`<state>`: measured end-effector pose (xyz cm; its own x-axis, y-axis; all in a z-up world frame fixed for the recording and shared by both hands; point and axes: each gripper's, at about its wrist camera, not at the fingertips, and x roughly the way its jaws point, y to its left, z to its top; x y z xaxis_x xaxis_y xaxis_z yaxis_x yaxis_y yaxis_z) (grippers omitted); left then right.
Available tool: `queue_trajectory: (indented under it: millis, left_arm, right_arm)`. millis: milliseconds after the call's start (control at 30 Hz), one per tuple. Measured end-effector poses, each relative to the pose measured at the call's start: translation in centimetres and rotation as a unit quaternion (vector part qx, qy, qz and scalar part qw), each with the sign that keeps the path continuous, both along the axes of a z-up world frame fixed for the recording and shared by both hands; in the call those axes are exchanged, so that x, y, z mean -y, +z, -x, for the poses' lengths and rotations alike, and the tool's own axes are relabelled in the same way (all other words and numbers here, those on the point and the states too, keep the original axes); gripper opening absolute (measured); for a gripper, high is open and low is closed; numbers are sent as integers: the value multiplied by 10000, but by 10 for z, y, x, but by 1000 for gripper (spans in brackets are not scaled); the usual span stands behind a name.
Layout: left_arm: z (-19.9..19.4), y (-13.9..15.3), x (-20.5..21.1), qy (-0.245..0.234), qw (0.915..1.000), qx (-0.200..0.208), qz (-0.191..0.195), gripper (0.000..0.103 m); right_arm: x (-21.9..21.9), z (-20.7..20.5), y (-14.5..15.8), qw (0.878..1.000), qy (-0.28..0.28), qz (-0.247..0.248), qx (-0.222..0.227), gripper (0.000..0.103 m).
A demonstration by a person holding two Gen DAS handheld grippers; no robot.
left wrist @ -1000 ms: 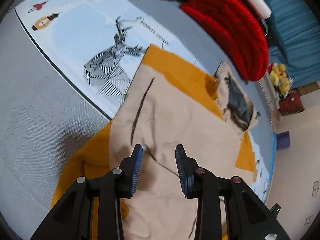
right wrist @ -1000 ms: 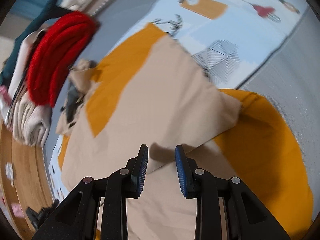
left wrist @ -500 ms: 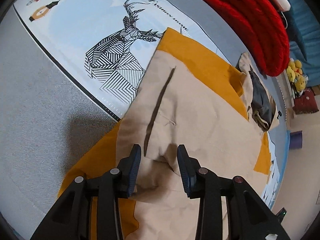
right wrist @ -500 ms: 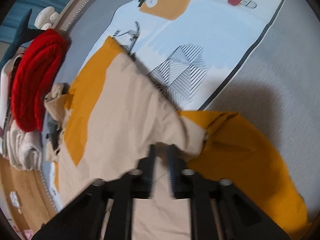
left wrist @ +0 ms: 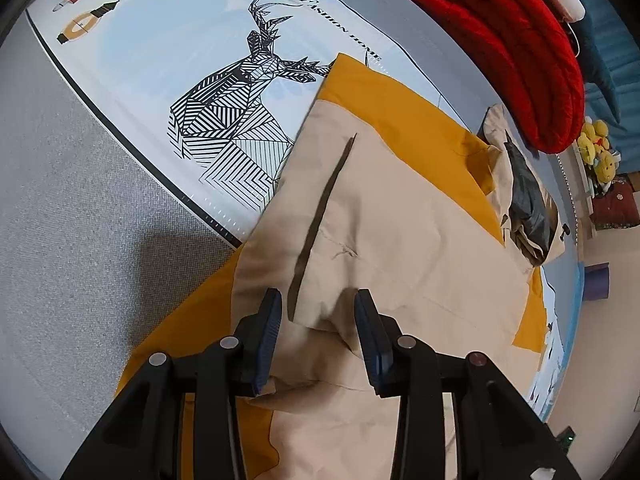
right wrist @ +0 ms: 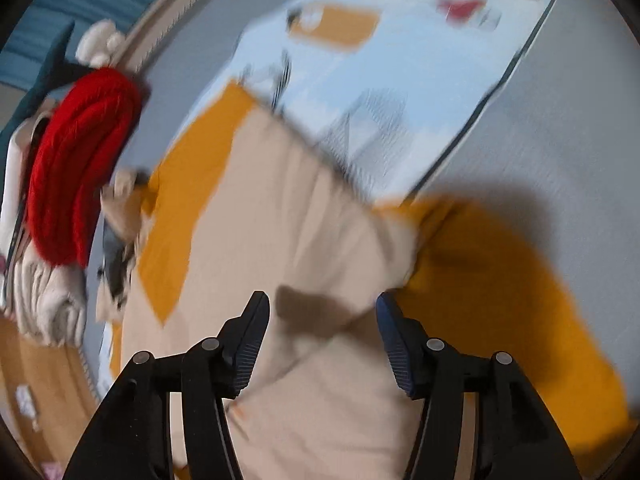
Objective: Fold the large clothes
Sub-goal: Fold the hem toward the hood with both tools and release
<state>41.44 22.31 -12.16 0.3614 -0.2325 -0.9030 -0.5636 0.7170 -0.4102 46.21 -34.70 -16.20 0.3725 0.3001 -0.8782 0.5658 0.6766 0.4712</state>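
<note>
A large beige and mustard-yellow jacket (left wrist: 400, 220) lies spread on a printed mat (left wrist: 192, 60), with a dark pocket slit and its hood (left wrist: 524, 196) at the far right. My left gripper (left wrist: 318, 320) is open just above the jacket's near beige fold, its fingers on either side of a raised crease. In the right wrist view the same jacket (right wrist: 288, 240) fills the middle, blurred by motion. My right gripper (right wrist: 322, 324) is wide open and empty over the beige panel, next to a mustard sleeve (right wrist: 500, 280).
A red knitted garment (left wrist: 512, 40) lies beyond the jacket, and shows at left in the right wrist view (right wrist: 76, 168) beside a folded pale pile (right wrist: 48, 296). Grey carpet (left wrist: 72, 216) surrounds the mat. Yellow plush toys (left wrist: 596, 148) sit at the far right.
My right gripper was shut on the jacket's beige edge half a second ago and has now opened wide and let it go. My left gripper moved in closer over the beige fold.
</note>
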Motion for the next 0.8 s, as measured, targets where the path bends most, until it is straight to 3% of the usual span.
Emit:
queue_trajectory:
  millis: [167,233,267,333,400,500,567,633,767,800]
  left_arm:
    - [1,-1,1,-53,10000,36,-2,29]
    - [2,1,3,-129,9999,66,10,12]
    - [3,2,3,-160,9998,69,-14,6]
    - [5,7,6,-165,9998,78,-68,5]
    - [8,13,14,-181,9997,93,-117,4]
    - [11,16,29,-265,9984,-116,-495,4]
    - [14,13,29,-115,9986,-231,-467,4]
    - [18,17,25,64,9972,-323,-678,4]
    - [22,37,19,236,9946,7,-1007,4]
    - [20,39,21,175,9946,71,-1024,9]
  right_arm:
    - [5,-2,-26,9975,-214,-650,-148,55]
    - [9,-5,-20,9972,-235,-713,46,16]
    - [11,-6,-16,9976,-239,-649,101,9]
    - [15,-2,-8,9985,-350,-383,162,5]
    - [18,1,-2,9989,-455,-112,94,5]
    - [18,2,-5,9987,-496,41,-103,6]
    - [24,7,-3,9975,-660,205,-161,11]
    - [29,11,6,9947,-804,626,-135,16]
    - [32,17,36,9830,-966,1550,174,17]
    - [32,18,45,9805,-960,1676,355,19]
